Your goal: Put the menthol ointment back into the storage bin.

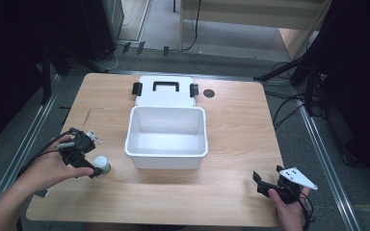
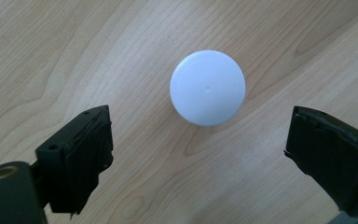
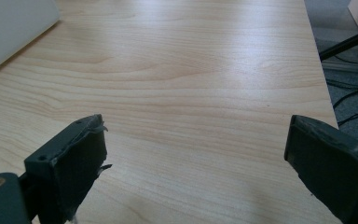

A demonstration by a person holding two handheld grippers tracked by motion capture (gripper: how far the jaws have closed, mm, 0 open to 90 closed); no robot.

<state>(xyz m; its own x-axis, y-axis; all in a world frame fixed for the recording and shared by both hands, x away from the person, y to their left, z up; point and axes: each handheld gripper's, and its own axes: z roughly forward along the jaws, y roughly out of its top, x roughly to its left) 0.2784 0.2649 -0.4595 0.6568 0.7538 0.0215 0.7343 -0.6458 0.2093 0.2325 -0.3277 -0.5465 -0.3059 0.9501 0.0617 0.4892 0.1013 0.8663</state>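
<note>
Holding my left gripper [image 1: 89, 166] right over the little white bottle [image 1: 102, 164], I look straight down on its round cap [image 2: 207, 87]. The bottle stands up on the table [image 1: 231, 144], near the front left side of the white box [image 1: 166, 139], but not touching it. My left jaws are wide open, one on each side, and the cap sits a bit past them, so nothing is held yet. I think the job is to pick the bottle up, and maybe put it in the box, which is open with its lid [image 1: 165, 91] lying flat behind it. To do it well, I should go down slowly until the jaws are on both sides of the bottle, keep it in the middle, and squeeze softly so it does not tip or pop out. My right gripper [image 1: 270, 185] rests near the front right corner of the table, jaws wide open and holding nothing. It can wait there.
</note>
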